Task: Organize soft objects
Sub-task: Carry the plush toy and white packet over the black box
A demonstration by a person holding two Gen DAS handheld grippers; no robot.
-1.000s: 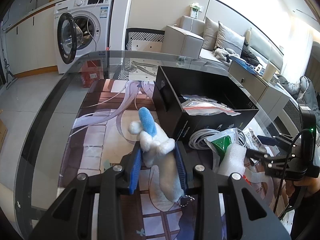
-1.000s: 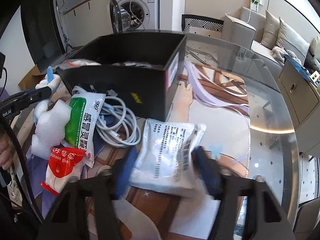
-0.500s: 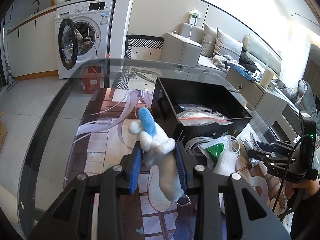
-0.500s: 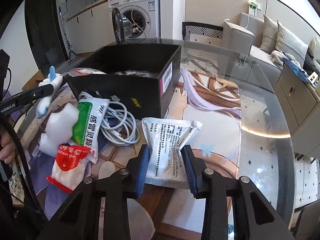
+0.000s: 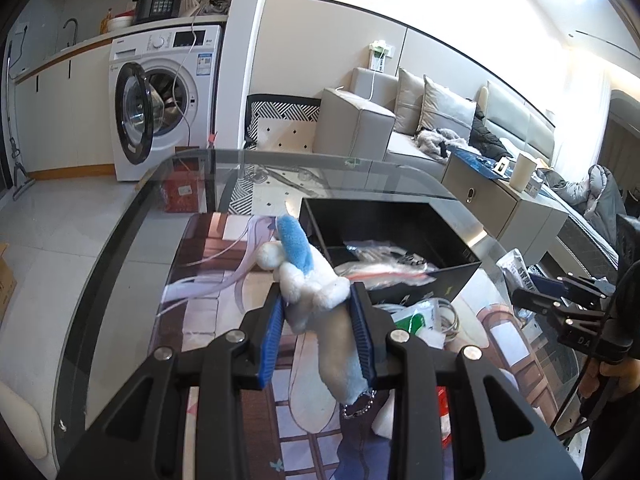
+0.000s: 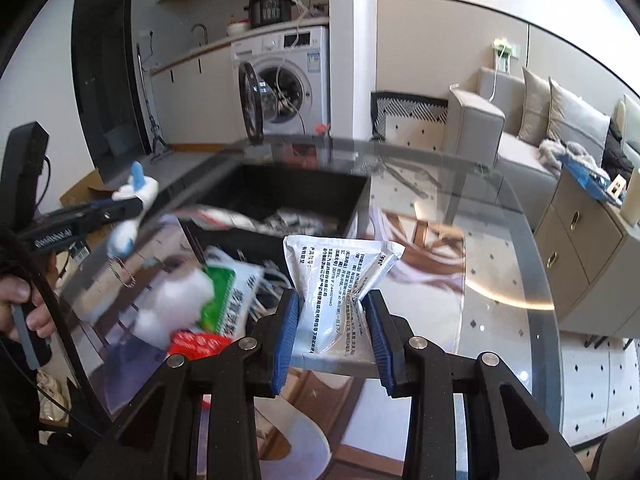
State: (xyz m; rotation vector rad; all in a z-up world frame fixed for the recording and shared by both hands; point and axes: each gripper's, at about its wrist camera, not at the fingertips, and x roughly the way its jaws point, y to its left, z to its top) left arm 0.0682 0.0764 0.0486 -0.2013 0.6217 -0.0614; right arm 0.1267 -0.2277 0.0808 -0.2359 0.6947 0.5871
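Both grippers now higher above glass table (image 5: 120,240): left gripper (image 5: 318,320) clamping plush toy (image 5: 312,280), right gripper (image 6: 334,328) clamping white pouch (image 6: 340,280).

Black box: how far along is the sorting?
Started, not finished. The black box already holds a few plastic bags. In hand: the left gripper clamps a white and blue plush toy, the right gripper clamps a silver printed pouch; both are lifted, neither is in the box. Left on the table: the green and white pouch, a foam piece, a red packet, a white cable.
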